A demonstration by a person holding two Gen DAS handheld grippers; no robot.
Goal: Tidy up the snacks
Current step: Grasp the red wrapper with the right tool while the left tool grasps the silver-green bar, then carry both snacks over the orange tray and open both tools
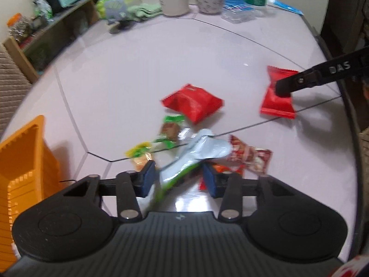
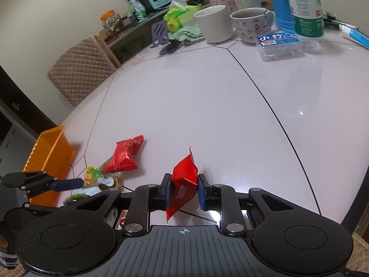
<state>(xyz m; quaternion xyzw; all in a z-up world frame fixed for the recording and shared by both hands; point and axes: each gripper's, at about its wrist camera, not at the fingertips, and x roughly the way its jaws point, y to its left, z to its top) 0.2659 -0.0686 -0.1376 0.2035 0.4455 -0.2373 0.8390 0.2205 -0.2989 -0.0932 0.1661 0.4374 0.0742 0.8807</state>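
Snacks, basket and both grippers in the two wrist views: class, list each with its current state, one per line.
Left gripper: jaws around the pale green packet, pads not clearly pressing.
Right gripper: shut on a red packet, held on edge.
Second red packet: lying loose on the table.
Orange basket: upright at the table edge, contents not visible.
White mug: upright.

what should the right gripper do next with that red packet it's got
Probably carry it leftward to the orange basket and let go over it. The right gripper is already shut on the red packet, which looks lifted off the table, and the basket is the only container in view. The left gripper works at the snack pile between, so pass above it.
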